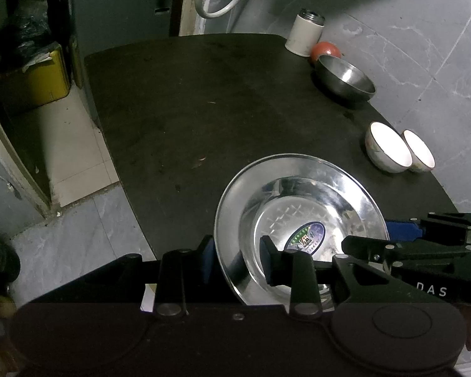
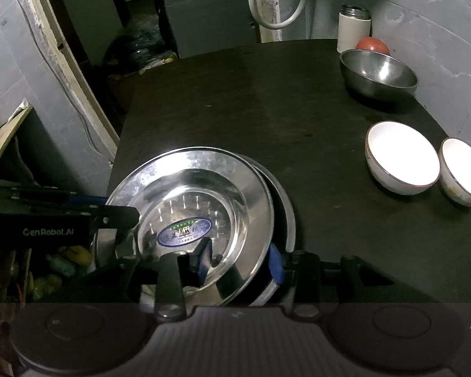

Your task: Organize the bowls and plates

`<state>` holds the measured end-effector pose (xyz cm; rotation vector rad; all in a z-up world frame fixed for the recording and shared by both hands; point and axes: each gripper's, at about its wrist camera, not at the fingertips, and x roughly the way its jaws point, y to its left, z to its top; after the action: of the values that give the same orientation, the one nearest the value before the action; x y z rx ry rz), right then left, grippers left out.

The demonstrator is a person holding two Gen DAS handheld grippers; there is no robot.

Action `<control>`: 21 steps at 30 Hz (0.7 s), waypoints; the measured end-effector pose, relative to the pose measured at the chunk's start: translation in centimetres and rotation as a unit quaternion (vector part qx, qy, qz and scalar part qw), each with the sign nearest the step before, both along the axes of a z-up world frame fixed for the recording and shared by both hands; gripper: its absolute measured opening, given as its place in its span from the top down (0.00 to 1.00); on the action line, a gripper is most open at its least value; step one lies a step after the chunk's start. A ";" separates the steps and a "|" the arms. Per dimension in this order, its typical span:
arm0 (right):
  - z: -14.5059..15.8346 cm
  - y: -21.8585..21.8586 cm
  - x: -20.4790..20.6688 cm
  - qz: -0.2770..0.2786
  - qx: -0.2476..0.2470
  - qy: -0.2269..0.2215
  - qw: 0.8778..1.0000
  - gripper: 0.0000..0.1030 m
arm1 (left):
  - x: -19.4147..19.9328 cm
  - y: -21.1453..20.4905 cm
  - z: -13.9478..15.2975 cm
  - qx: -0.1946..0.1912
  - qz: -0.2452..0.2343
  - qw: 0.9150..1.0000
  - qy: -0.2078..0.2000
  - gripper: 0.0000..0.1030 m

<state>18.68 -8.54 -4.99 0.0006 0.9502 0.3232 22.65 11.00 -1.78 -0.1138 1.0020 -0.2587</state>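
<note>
A shiny steel plate (image 1: 301,220) with an oval sticker is near the front edge of the dark table (image 1: 188,110). My left gripper (image 1: 237,260) straddles its left rim, one finger outside, one inside. My right gripper (image 2: 240,260) straddles its right rim the same way; the plate (image 2: 197,201) sits on another plate (image 2: 285,207) beneath. Whether either gripper pinches the rim tight is unclear. A steel bowl (image 1: 345,78) and two white bowls (image 1: 387,147) (image 1: 419,150) stand at the right; they also show in the right wrist view (image 2: 378,73) (image 2: 402,157) (image 2: 464,169).
A white flask (image 1: 304,31) and a red ball (image 1: 325,51) stand at the table's far right corner. A yellow bin (image 1: 37,78) is on the floor at left. A grey tiled wall (image 2: 439,15) lies right of the table. A white hose (image 2: 276,0) hangs behind.
</note>
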 end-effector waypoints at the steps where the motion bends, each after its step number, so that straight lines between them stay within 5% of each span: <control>1: 0.1 0.2 -0.1 0.000 -0.003 0.001 1.000 0.58 | 0.0 0.0 0.0 0.000 0.000 1.000 0.000 0.69; 21: 1.0 1.0 -0.3 0.000 -0.027 0.008 1.000 0.51 | 0.2 -0.2 0.1 -0.003 0.003 1.000 -0.001 0.62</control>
<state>18.37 -7.52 -4.02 -0.0471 0.9747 0.2977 22.81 10.85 -1.71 -0.1218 0.9989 -0.2574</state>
